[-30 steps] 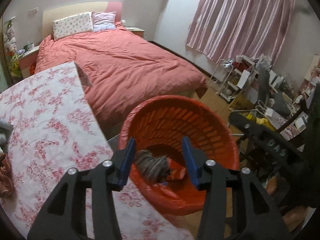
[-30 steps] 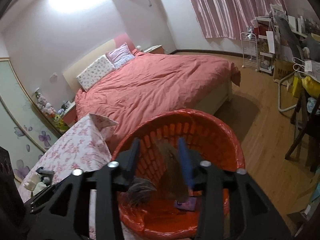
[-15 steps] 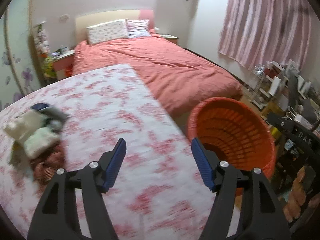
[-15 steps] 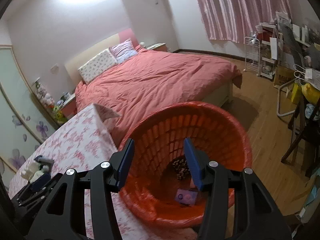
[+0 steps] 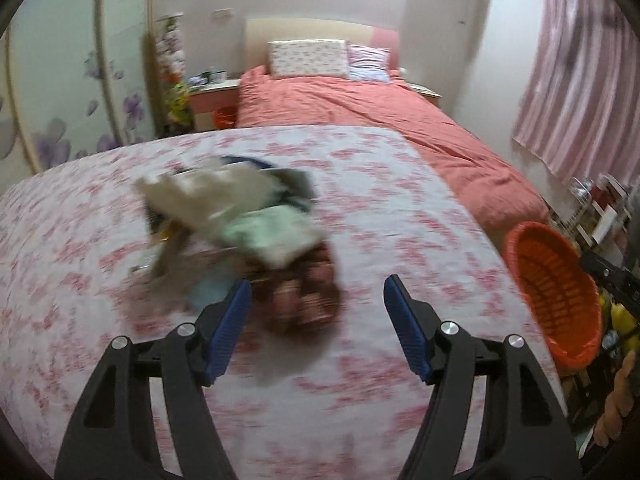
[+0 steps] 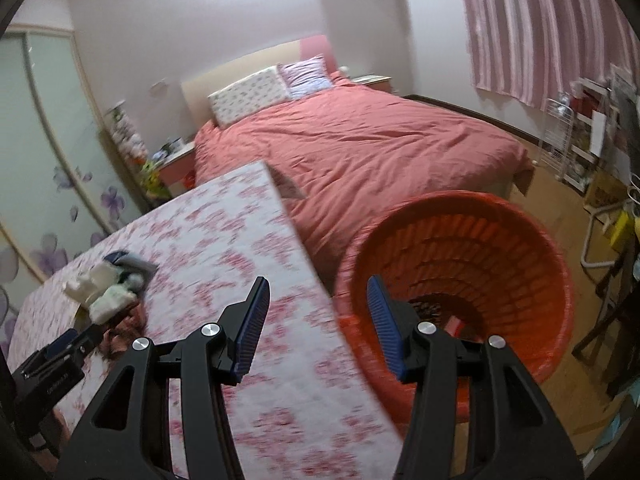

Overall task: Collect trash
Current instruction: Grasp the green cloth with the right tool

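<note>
A pile of trash [image 5: 236, 220], with cream, pale green and dark red-brown pieces, lies on the flowered tablecloth [image 5: 400, 220]. My left gripper [image 5: 316, 300] is open and empty, just short of the pile's dark red-brown piece [image 5: 308, 300]. The pile also shows in the right wrist view [image 6: 108, 292], with the left gripper [image 6: 60, 346] beside it. An orange basket [image 6: 500, 248] stands off the table's right edge and holds a few dark items at the bottom. My right gripper [image 6: 316, 300] is open and empty above the gap between table and basket. The basket shows in the left wrist view [image 5: 552, 288].
A bed with a salmon cover [image 6: 360, 144] lies beyond the table. Pink curtains [image 6: 540, 28] hang at the right. A cluttered shelf rack [image 6: 580, 140] and chair legs stand on the wooden floor at the right. A flowered sliding wardrobe door [image 5: 60, 80] is at the left.
My left gripper swung left from above the basket to the pile on the table. My right gripper let its dark item fall into the basket, opened and pulled back left.
</note>
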The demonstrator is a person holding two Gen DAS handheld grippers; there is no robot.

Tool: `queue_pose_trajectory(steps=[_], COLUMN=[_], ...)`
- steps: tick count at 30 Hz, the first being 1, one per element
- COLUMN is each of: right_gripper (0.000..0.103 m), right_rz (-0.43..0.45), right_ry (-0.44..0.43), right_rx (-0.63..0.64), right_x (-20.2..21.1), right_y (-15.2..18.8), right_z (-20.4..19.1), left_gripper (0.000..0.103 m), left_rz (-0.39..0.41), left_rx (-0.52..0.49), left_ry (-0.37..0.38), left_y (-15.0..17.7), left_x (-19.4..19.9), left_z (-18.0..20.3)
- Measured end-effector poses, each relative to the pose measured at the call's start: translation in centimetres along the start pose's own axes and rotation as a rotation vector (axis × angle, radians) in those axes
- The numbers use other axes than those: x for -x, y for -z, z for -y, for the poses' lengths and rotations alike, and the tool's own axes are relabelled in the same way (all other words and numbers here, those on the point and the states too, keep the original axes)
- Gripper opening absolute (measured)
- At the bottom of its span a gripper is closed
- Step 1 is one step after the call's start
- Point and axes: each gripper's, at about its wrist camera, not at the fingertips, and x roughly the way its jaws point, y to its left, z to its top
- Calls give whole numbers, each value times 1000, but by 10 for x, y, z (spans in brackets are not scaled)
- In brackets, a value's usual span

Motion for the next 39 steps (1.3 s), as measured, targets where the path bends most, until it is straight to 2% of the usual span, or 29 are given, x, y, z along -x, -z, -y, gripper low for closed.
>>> queue_pose_trajectory(steps=[7,16,22,30,32,33,34,37,39], right_gripper=[52,52,52,51,33,28,16,7,6], right_rz=[-53,-102,-135,-182,-198,-206,-215,-205,-191], right_ry=[-64,-195,-252,-234,-231,-236,-247,-252,-259], right_rx=[98,212,259,313,325,325,320,317,306], right_x=[-12,-35,-57,-87,-93,-93,-94,-89,-84], right_y=[12,21,26,34,38,39,40,39,37], right_z=[-58,-142,-190,-223,-225,-224,-222,-217,-213], left_gripper=[70,71,73,73,73,73,73,73,73], left_rz=[2,11,13,7,7,7,7,7,12], left_rx=[75,140,175,188,185,182,179,170,161], left_ry=[-86,-152,-162,-145,-136,-131,-125,-107,-95], left_y=[8,11,13,12,11,11,10,9,7], left_x=[8,12,12,7,6,5,4,3,3], left_z=[-61,-122,-153,-168,-168,-168,-166,-159,-153])
